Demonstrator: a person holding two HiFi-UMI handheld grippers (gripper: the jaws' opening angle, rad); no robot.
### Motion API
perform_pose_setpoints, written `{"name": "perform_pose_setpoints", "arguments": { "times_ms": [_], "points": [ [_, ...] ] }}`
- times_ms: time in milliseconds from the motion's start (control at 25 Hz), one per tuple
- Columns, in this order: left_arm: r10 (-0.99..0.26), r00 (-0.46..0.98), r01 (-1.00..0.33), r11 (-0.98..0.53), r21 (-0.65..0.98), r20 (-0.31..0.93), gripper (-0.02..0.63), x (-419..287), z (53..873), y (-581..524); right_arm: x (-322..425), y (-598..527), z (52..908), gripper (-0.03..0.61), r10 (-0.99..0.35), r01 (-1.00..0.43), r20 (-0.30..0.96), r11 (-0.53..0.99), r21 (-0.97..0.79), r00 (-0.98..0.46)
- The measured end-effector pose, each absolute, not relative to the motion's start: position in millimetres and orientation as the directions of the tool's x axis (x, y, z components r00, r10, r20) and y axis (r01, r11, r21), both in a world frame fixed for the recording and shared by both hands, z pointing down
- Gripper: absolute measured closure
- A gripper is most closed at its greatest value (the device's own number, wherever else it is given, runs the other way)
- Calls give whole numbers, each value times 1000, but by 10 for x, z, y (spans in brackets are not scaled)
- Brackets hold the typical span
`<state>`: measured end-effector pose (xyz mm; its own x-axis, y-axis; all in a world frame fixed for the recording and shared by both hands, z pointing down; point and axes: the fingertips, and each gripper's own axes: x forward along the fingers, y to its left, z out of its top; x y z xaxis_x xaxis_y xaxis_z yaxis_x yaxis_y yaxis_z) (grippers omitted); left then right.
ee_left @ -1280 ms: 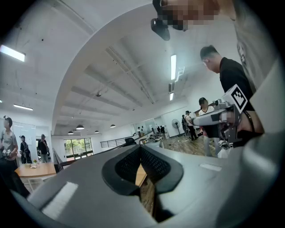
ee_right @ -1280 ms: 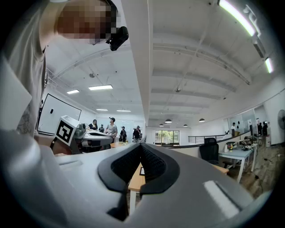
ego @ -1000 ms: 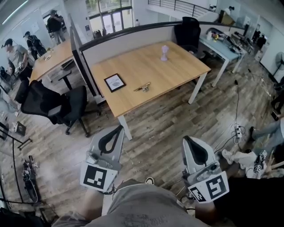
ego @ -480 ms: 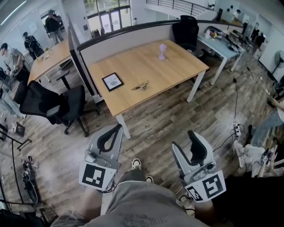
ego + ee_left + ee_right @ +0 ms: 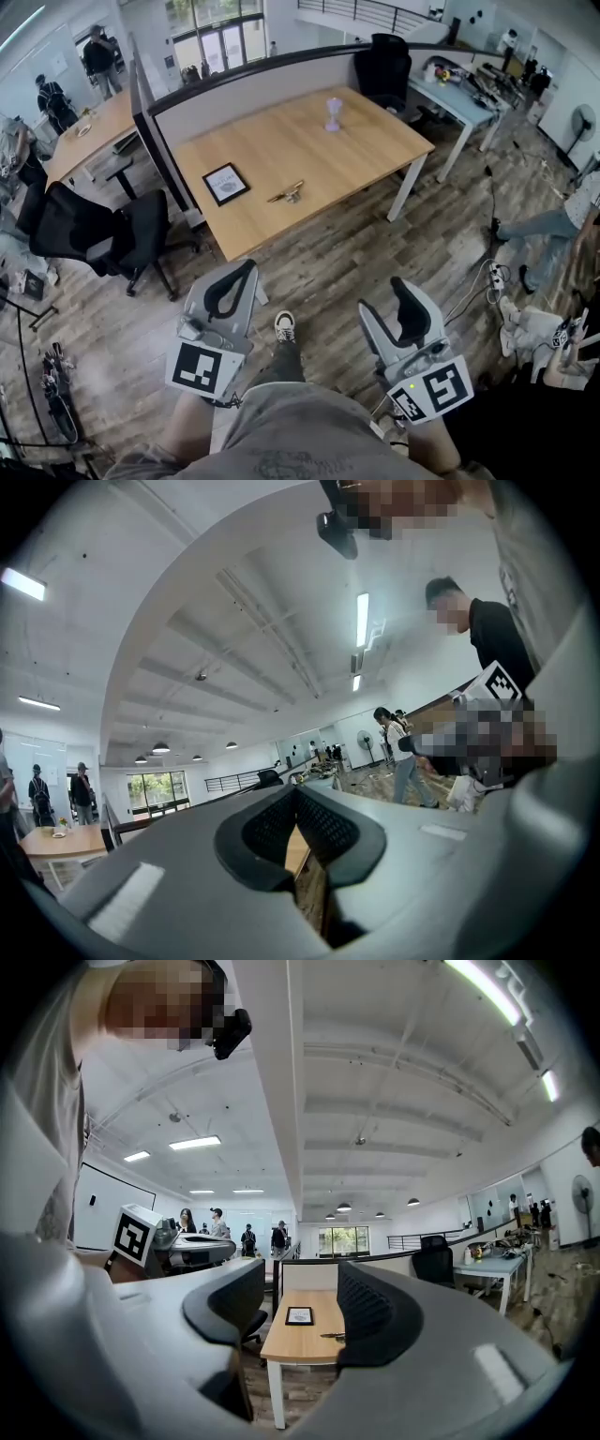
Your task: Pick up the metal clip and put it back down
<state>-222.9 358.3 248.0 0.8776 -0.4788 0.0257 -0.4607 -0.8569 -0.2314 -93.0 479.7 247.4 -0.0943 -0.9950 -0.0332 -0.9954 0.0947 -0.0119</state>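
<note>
Target is the clip point(image 5: 286, 193): it lies on the table point(image 5: 309, 141) near the front edge, just right of a framed picture point(image 5: 226, 183), not yet picked up. The person stands on the floor point(image 5: 319, 253) well back from the table, so the clip is well apart from both grippers, ahead and roughly between them.

On the left gripper point(image 5: 241, 272) the fingers are closed together with nothing in them. On the right gripper point(image 5: 390, 305) the fingers have just been opening and now stand wide apart, with nothing between them.

In the right gripper view the clip point(image 5: 333, 1336) shows far off, close by the inner edge of one finger point(image 5: 370, 1312), so it's roughly lined up. Its long axis runs across the line of approach, low-left to up-right in the head view. The left gripper looks slightly nearer, but the right is the open one and the likely picker. It has to close the distance first.
</note>
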Motion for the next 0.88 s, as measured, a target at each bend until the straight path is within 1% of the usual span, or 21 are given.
{"name": "perform_pose_setpoints", "arguments": {
  "times_ms": [440,880],
  "points": [
    [-475,877,-457,-870,-183,70,612,-1756,2741,2419,-459,3606,2894,351,-991,-988,78,102,-114,-112],
    [-457,881,-441,-887,-139,124,612,-1312,2834,729,-59,1860,3104,353,-974,-968,182,88,-237,-133]
  ]
}}
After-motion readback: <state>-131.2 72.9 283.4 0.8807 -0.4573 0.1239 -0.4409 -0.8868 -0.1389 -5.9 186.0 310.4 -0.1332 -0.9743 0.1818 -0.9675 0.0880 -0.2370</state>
